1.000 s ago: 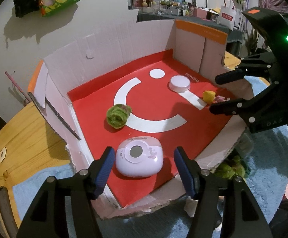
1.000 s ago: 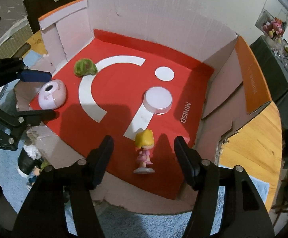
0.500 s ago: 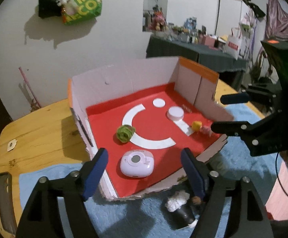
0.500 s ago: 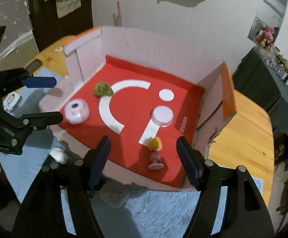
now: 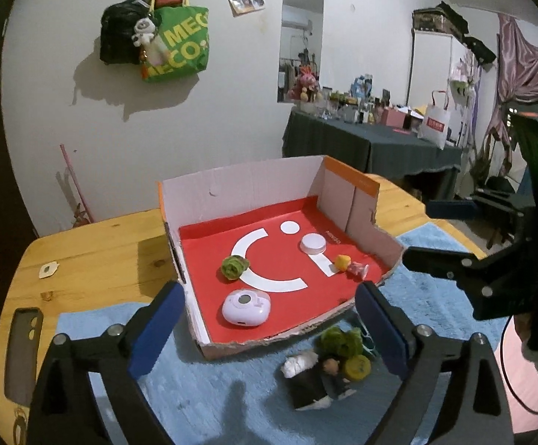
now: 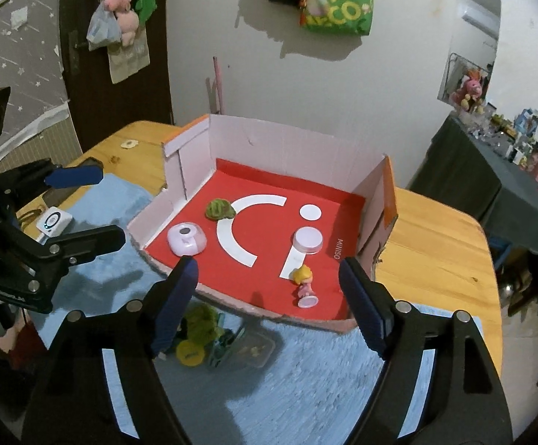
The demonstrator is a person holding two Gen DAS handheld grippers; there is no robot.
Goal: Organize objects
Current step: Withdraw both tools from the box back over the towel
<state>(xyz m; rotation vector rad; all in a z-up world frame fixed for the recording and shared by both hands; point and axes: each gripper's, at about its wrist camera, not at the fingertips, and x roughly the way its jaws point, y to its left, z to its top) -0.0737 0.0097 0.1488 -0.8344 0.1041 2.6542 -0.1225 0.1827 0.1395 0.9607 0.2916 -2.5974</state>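
A: Left wrist view: both claws, left claw (image 5: 269,328) and right claw (image 6: 269,304), are spread, nothing held, jaws just opened wider. The pink case (image 5: 246,307) is seen ahead between the left jaws, inside the box (image 5: 239,189).

B: The case is judged light, hard and slippery; its flatter sides are best pinched.

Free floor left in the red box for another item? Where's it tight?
Bare patches: back strip behind the green plush and white lid, and the middle between the pink case and blonde figurine. Crowded: the blue mat outside the torn front edge, where toys are piled.
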